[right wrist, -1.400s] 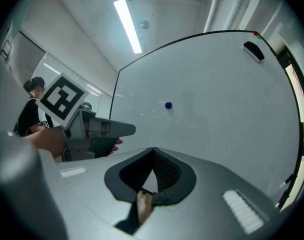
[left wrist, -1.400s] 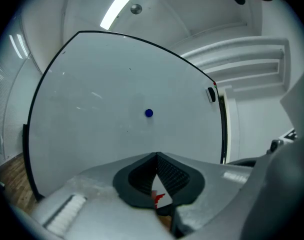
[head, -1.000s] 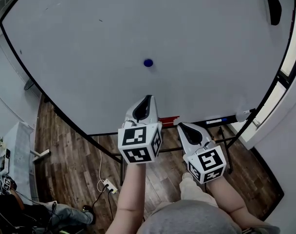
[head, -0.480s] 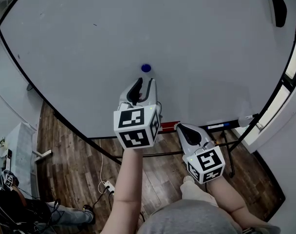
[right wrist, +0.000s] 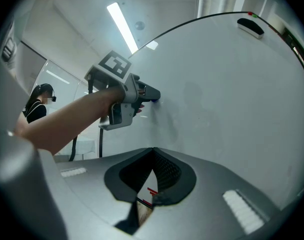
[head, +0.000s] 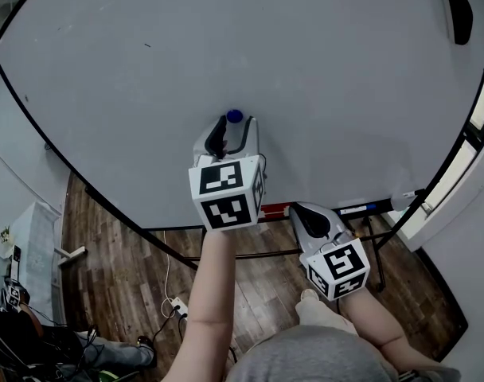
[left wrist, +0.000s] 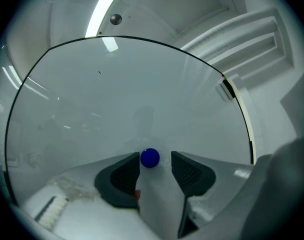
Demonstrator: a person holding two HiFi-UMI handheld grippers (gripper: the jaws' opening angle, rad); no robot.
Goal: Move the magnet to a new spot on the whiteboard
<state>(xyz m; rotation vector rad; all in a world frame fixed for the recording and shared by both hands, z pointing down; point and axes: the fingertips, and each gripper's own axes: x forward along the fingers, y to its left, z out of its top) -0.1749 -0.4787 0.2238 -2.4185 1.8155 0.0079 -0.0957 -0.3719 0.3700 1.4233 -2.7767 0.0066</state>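
A small blue magnet (head: pixel 235 116) sticks to the large whiteboard (head: pixel 130 62). My left gripper (head: pixel 230 130) is held up level at the board. Its jaws have just been opening and now stand wide apart. In the left gripper view the magnet (left wrist: pixel 150 157) sits between the two tips of that gripper (left wrist: pixel 155 160), and neither pad presses on it. My right gripper (head: pixel 301 209) hangs lower, to the right, near the board's bottom edge. Its jaws (right wrist: pixel 153 153) are closed together with nothing in them. From the right gripper view I see the left gripper (right wrist: pixel 150 94) against the board.
A black eraser (head: pixel 458 17) sits at the board's top right. Markers (head: pixel 360 209) lie on the tray along the bottom edge. Below is wood floor with a power strip (head: pixel 177 302) and the board's stand. A person (right wrist: pixel 37 104) stands far off at the left.
My left gripper has risen toward the magnet and its jaws have gone from closed to wide apart, now flanking the magnet. The right gripper has hardly shifted.
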